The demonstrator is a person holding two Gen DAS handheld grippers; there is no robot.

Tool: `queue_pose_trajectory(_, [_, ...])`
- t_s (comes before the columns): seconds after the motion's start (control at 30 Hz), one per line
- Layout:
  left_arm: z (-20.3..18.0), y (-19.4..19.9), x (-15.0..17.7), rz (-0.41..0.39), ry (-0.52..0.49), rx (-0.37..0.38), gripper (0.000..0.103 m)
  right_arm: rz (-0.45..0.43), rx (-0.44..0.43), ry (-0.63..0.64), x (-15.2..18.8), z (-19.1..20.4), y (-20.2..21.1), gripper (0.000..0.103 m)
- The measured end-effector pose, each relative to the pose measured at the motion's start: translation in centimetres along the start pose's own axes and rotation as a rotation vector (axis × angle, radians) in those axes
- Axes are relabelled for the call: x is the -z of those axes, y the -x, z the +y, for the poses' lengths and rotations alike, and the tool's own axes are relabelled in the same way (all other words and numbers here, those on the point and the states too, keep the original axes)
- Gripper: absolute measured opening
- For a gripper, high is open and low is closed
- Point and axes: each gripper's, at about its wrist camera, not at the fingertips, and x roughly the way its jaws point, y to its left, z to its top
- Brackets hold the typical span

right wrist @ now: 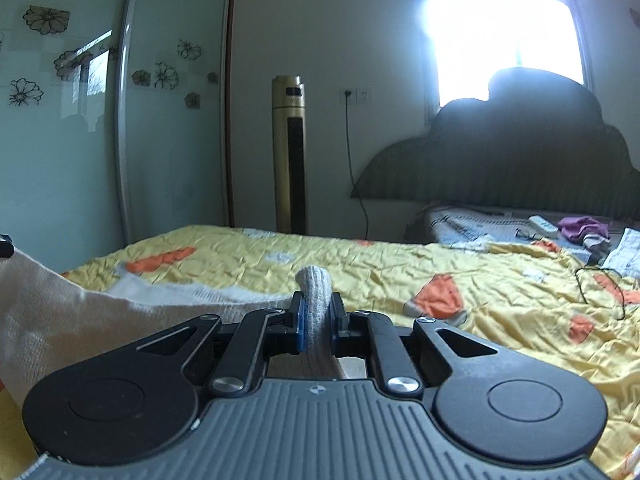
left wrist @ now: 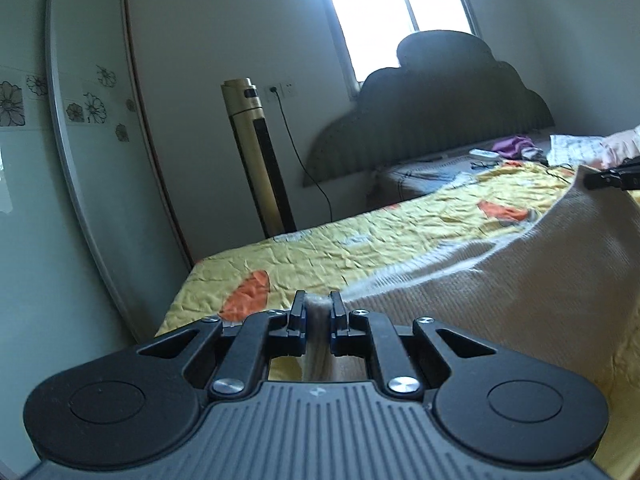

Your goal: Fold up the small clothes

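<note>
A beige ribbed knit garment (left wrist: 520, 280) is stretched above the yellow quilt (left wrist: 340, 248) between my two grippers. My left gripper (left wrist: 319, 304) is shut on one corner of it, a tuft of cloth poking out between the pads. In the left wrist view the other gripper's black fingertips (left wrist: 612, 178) pinch the far upper corner at the right edge. In the right wrist view my right gripper (right wrist: 319, 308) is shut on a grey-white rolled edge of the garment (right wrist: 80, 312), which trails off to the left.
The bed's yellow quilt (right wrist: 400, 272) has orange patches. A gold tower fan (right wrist: 289, 152) stands by the wall, a dark headboard (right wrist: 520, 152) under the window. Purple clothes (right wrist: 582, 226), a remote and a black cable (right wrist: 600, 284) lie near the headboard. A glass wardrobe door (left wrist: 60, 160) is left.
</note>
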Motion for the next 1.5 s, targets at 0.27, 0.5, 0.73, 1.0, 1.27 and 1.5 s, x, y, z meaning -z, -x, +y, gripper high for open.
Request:
queue_pose_trajectory(0.27, [0.4, -3.2, -2.6, -0.034, 0.016, -0.032, 0.010, -0.037, 0.055, 0.006, -0.7, -0.4, -1.4, 0.015])
queue_pose_trajectory(0.5, [1.3, -7.8, -3.8, -0.014, 0.031, -0.099, 0.007, -0.042, 0.084, 0.019, -1.2, -0.7, -4.1, 0.015])
queue_pose_trajectory(0.73, [3.0, -11.3, -2.3, 0.108, 0.109, 0.010, 0.007, -0.011, 0.080, 0.061, -0.8, -0.2, -7.1, 0.015])
queue_pose_trajectory(1.0, [5.8, -14.8, 1.9, 0.357, 0.296, 0.197, 0.044, 0.036, 0.067, 0.100, 0.5, -0.1, -7.3, 0.015])
queue_pose_trajectory(1.27, [4.1, -16.7, 3.5, 0.459, 0.249, 0.183, 0.066, 0.066, 0.054, 0.077, 1.3, -0.3, -7.7, 0.015])
queue_pose_trajectory(1.5, [3.2, -13.8, 2.4, 0.336, 0.203, 0.135, 0.008, 0.054, 0.055, 0.066, 1.4, -0.2, -7.5, 0.015])
